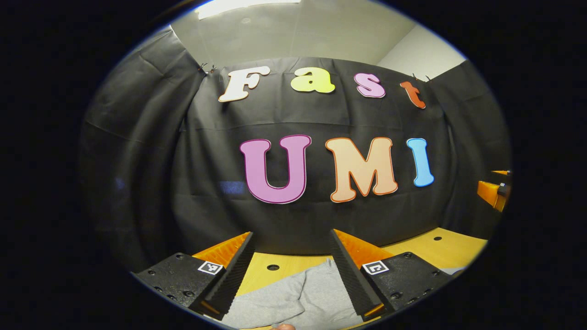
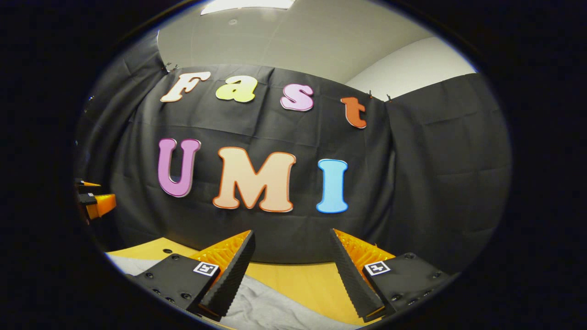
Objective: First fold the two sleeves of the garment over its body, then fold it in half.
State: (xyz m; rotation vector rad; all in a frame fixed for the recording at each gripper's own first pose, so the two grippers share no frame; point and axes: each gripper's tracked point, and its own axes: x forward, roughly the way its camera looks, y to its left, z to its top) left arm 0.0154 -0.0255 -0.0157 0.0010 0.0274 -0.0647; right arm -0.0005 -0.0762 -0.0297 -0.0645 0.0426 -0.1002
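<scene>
While both tongs gape wide and empty, the grey garment (image 1: 293, 298) lies on the table (image 1: 440, 250) beneath them.

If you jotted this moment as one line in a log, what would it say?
left gripper: open, holding nothing | right gripper: open, holding nothing | grey garment: on wooden table, below both | folds: none visible

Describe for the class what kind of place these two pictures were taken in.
Most likely a small indoor recording booth: black cloth wall draped on clips, a pale wooden tabletop with holes, and a grey fabric garment lying below the open left gripper and open right gripper.
</scene>
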